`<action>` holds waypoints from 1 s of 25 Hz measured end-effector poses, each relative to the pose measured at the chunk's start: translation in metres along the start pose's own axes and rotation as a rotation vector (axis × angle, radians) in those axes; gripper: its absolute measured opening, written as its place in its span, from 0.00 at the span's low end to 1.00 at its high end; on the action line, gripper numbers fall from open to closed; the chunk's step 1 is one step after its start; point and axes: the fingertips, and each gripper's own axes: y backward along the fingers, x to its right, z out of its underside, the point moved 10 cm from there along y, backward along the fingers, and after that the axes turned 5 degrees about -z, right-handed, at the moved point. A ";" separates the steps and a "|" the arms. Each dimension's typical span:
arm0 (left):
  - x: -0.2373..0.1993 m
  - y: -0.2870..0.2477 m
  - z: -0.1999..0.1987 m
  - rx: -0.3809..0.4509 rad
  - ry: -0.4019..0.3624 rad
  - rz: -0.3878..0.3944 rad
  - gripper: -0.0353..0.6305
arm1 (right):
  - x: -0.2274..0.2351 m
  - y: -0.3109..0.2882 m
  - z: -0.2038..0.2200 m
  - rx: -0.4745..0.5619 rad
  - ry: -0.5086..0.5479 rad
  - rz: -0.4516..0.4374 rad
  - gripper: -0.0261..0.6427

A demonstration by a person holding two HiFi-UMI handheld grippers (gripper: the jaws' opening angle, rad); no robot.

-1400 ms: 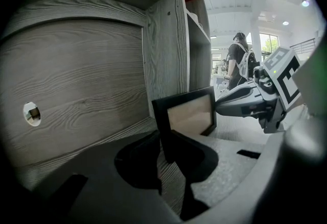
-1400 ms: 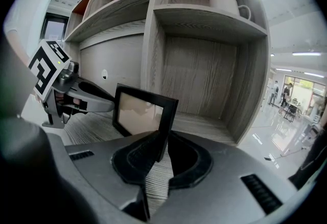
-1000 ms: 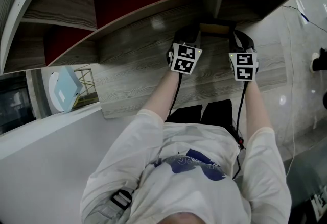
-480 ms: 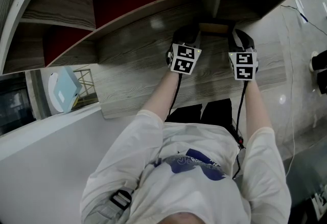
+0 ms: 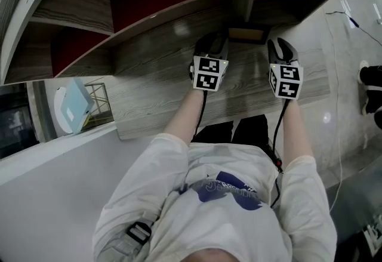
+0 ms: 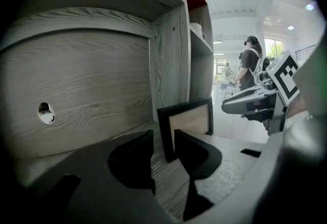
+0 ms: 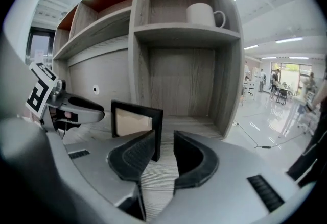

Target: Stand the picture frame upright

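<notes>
The picture frame, black-edged with a tan panel, stands upright on the grey wood shelf board in front of the shelf divider. My left gripper is at its left end and my right gripper at its right end. In the left gripper view the frame rises just beyond the left gripper. Its left edge shows in the gap, and the pads do not press it. The right gripper stands likewise at the right edge of the frame. Both pairs of jaws have just been opening.
A white mug sits on the upper shelf above the frame. The vertical divider and back panel with a cable hole close in behind. A pale blue object lies below the board's left end. A person stands far off.
Both grippers have drawn back a little from the frame and lifted slightly. The frame stays standing, and more of its top edge shows between them.
</notes>
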 end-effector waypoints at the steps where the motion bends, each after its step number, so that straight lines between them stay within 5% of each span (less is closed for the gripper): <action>1: -0.001 0.009 -0.004 0.016 0.013 -0.009 0.22 | 0.000 0.008 -0.005 0.019 -0.026 0.008 0.20; 13: -0.003 0.137 -0.088 0.333 0.094 -0.060 0.21 | -0.044 0.117 -0.098 0.269 -0.045 -0.020 0.12; 18: 0.004 0.183 -0.119 0.461 0.128 -0.089 0.08 | -0.064 0.154 -0.133 0.406 -0.047 -0.007 0.04; 25: 0.006 0.223 -0.150 0.660 -0.013 -0.160 0.06 | -0.081 0.190 -0.167 0.554 0.038 -0.028 0.04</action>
